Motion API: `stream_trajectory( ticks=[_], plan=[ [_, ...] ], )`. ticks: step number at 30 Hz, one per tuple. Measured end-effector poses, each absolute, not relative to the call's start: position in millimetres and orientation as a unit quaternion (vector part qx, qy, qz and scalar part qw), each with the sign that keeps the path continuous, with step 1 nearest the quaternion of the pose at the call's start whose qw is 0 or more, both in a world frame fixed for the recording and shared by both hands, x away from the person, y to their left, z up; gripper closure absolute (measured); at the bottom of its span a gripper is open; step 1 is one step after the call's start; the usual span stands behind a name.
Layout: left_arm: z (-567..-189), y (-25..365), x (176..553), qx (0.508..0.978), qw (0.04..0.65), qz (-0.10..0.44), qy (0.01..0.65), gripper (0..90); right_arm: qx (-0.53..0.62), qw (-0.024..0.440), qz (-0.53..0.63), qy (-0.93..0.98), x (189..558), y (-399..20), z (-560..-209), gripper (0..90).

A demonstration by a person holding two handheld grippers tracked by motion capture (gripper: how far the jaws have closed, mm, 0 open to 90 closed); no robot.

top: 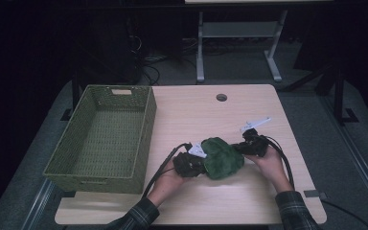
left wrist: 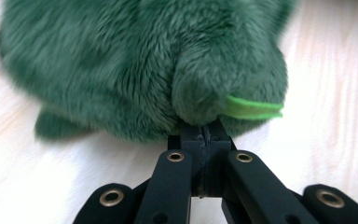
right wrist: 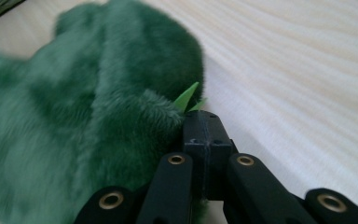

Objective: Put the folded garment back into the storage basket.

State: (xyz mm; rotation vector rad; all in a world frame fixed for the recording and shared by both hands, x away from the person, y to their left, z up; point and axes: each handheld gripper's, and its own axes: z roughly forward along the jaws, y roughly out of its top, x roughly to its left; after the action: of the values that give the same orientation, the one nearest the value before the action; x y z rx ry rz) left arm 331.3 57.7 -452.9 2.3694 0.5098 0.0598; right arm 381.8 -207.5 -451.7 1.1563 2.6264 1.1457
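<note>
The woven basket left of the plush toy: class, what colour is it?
Olive green, woven all over; the basket shows best in the high view, standing beside the darker green plush toy.

a dim room seen from above. a light wooden table (top: 268,187) with rounded corners and a round cable hole (top: 221,97) near its far edge stands on grey carpet floor (top: 354,191). beyond it, a second table's grey metal frame (top: 239,43) with two legs rests on the floor. cables (top: 148,64) lie tangled beside dark furniture at the back left. the walls are lost in darkness.
</note>
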Motion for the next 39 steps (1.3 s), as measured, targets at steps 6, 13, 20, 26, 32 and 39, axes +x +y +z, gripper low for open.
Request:
stream_trajectory(
  ticks=[6, 13, 20, 26, 32, 39],
  plan=[
    [-451.8, 73.2, 342.5, 0.911, 0.349, 0.045, 0.213, 89.7, 0.364, 0.027, 0.365, 0.856, 361.8, -210.3, -452.7, 90.0],
    [-453.2, 79.9, 351.7, 0.908, 0.352, 0.051, 0.222, 89.6, 0.357, 0.031, 0.377, 0.854, 339.8, -212.7, -453.2, 89.9],
    [-442.4, 90.5, 347.8, 0.908, 0.356, 0.054, 0.215, 82.1, 0.393, 0.07, 0.395, 0.827, 326.8, -234.5, -453.5, 71.1],
    [-426.9, 93.9, 334.8, 0.912, 0.355, 0.067, 0.195, 60.5, 0.425, 0.111, 0.37, 0.819, 311.1, -253.2, -465.9, 39.2],
    [-409.1, 92.9, 334.6, 0.904, 0.381, 0.072, 0.182, 35.4, 0.448, 0.154, 0.345, 0.81, 304.6, -260.0, -477.7, 12.6],
    [-407.8, 81.3, 341.6, 0.904, 0.395, 0.06, 0.154, 22.1, 0.456, 0.174, 0.339, 0.804, 305.8, -258.4, -483.4, 2.2]
  ],
)
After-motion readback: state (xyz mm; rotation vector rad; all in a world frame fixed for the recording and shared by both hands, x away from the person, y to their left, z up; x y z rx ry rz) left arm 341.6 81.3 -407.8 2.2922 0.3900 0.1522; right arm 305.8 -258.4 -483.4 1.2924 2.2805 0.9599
